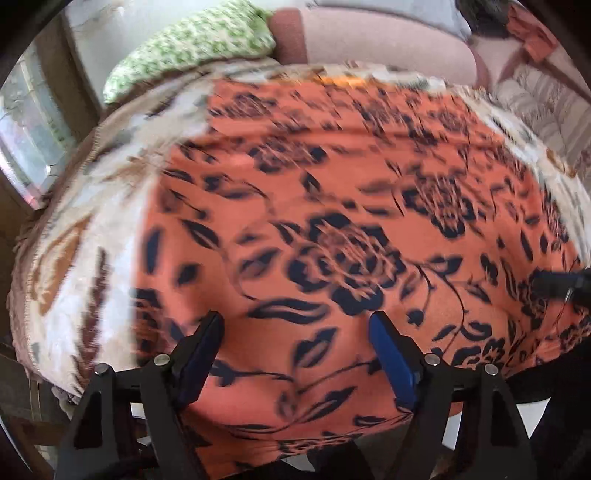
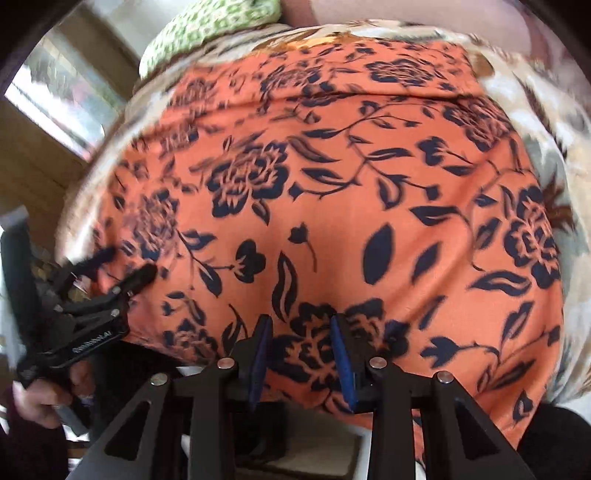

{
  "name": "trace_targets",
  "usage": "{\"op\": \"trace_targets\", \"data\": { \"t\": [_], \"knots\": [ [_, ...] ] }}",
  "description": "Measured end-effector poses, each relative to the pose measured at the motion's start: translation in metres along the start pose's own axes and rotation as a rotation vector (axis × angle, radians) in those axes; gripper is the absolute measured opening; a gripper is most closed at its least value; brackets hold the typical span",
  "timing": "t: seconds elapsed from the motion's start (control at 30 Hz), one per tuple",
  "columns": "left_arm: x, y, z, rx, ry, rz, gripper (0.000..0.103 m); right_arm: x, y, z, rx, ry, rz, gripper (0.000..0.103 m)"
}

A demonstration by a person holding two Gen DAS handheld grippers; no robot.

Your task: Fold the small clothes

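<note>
An orange cloth with a dark blue flower print (image 1: pixel 332 206) (image 2: pixel 332 192) lies spread flat over a cream and brown blanket (image 1: pixel 92 221) (image 2: pixel 554 122). My left gripper (image 1: pixel 295 319) hovers over the cloth's near part with its jaws wide apart and nothing between the pads. It also shows at the left of the right wrist view as the left gripper (image 2: pixel 123 264), over the cloth's left edge, with a hand (image 2: pixel 37 398) holding it. My right gripper (image 2: pixel 301 325) stands over the near edge with a narrower gap and nothing pinched. Its tip, the right gripper (image 1: pixel 561 284), enters the left wrist view at the far right.
A green and white patterned cushion (image 1: pixel 192 48) (image 2: pixel 214 26) lies at the blanket's far left. A pink armchair (image 1: pixel 388 40) stands behind it, with a striped seat (image 1: pixel 535 103) to its right. A window (image 1: pixel 33 122) is at the left. The blanket's edge drops off near me.
</note>
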State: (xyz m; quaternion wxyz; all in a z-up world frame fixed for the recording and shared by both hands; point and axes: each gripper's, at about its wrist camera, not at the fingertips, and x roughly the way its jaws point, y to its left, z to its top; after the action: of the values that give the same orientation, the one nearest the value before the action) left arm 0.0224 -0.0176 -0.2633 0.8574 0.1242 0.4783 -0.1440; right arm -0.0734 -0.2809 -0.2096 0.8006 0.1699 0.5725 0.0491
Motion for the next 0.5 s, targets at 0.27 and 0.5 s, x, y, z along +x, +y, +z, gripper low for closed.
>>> {"op": "trace_targets", "data": {
  "t": [0.27, 0.5],
  "knots": [
    [0.027, 0.045, 0.025, -0.143, 0.065, 0.051, 0.081, -0.035, -0.080, 0.050, 0.193, -0.086, 0.007, 0.034],
    [0.030, 0.041, 0.004, -0.051, 0.036, 0.063, 0.083, -0.012, -0.097, 0.044, 0.221, 0.046, 0.019, 0.032]
  ]
}}
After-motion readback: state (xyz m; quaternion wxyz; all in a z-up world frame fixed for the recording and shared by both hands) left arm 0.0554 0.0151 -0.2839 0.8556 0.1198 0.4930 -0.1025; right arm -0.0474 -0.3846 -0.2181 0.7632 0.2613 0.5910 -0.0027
